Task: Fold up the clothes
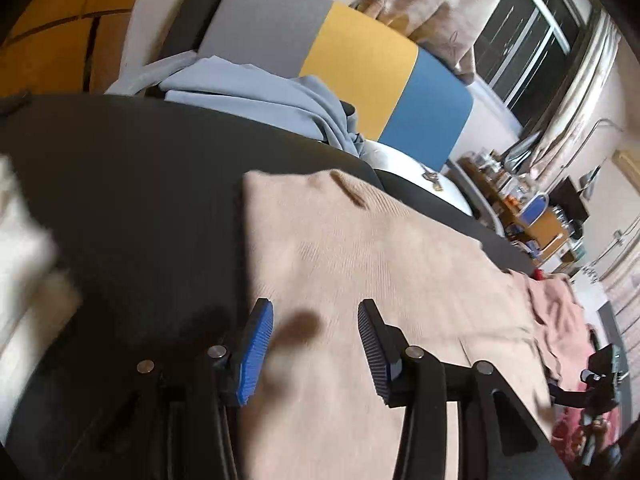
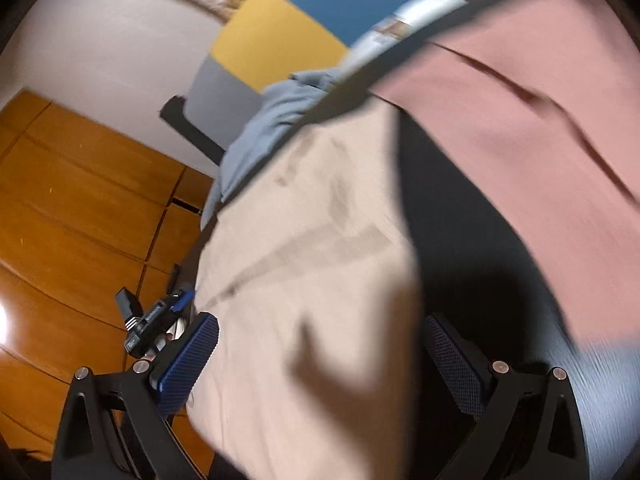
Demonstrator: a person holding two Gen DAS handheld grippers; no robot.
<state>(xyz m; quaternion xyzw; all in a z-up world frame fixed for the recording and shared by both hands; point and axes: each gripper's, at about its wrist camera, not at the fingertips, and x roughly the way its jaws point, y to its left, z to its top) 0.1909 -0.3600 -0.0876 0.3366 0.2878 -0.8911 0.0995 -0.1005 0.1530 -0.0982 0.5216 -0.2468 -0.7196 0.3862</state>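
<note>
A beige ribbed knit garment (image 1: 360,264) lies flat on the dark table (image 1: 132,208). My left gripper (image 1: 316,320) hovers open above its near part, nothing between the blue pads. In the right wrist view the same beige garment (image 2: 312,264) spreads below my right gripper (image 2: 320,344), which is open and wide, its fingers straddling the cloth. The other gripper (image 2: 156,320) shows at the garment's left edge. A pink garment (image 2: 532,128) lies to the right on the table; the left wrist view shows that pink garment (image 1: 560,320) past the beige one.
A light blue garment (image 1: 272,96) is heaped at the table's far edge, before a grey, yellow and blue panel (image 1: 360,64). White cloth (image 1: 24,248) sits at the left. A cluttered shelf (image 1: 532,216) and a window (image 1: 528,28) stand beyond. Orange wooden floor (image 2: 80,200) lies beside the table.
</note>
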